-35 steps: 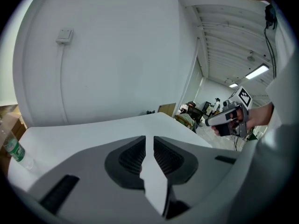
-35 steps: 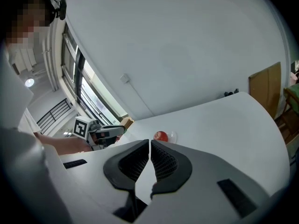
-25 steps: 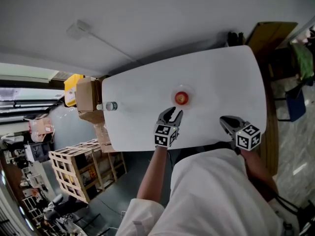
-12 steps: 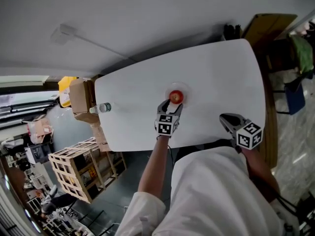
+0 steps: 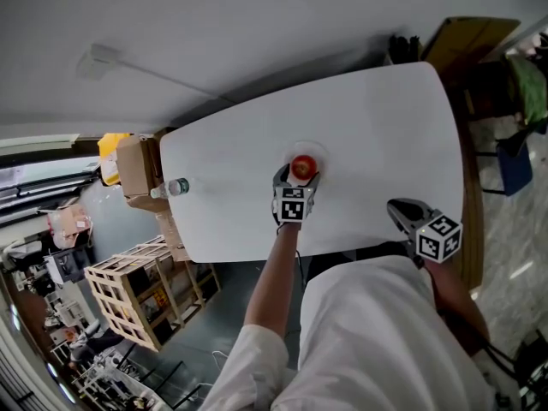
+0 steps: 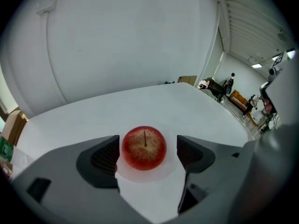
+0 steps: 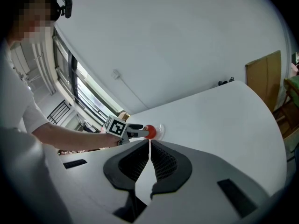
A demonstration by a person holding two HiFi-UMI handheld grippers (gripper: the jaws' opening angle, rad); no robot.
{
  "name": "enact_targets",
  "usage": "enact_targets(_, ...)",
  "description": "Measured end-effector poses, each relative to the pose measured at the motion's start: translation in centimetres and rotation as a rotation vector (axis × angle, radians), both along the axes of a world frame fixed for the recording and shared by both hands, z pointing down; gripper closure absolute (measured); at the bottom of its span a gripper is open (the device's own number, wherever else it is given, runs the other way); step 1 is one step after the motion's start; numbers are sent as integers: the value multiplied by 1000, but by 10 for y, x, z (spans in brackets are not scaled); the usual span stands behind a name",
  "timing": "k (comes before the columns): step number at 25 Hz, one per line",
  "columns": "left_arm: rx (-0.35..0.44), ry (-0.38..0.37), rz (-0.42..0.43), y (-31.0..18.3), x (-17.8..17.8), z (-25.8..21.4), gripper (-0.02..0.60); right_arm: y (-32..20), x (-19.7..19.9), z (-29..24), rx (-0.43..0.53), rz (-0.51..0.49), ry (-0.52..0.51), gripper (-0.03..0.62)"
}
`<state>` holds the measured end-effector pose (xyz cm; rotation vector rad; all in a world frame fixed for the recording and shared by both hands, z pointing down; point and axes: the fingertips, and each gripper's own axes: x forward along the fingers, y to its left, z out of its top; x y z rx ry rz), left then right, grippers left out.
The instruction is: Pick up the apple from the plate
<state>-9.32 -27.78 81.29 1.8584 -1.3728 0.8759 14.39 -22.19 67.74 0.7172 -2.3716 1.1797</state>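
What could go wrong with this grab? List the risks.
The left gripper has just been opening its jaws, and the apple sits off-centre between them, so closing may nudge the round fruit sideways. The thin plate might shift or lift along with it.

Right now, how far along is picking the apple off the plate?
Done: the left tool straddles the round red apple, its jaws just opened wide, pads not pressing. In hand: nothing gripped yet. Left: close, then lift it off the small translucent plate.
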Motion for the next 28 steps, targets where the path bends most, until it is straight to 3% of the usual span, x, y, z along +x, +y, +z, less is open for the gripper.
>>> enact_targets(13, -54, -22, -104, -4, -8, 30, 202, -11, -9, 3, -2, -30, -13, 556)
enact_targets(28, -4, 85, -139, -3, -6, -7, 213, -10, -9, 4, 1, -33, -31, 556)
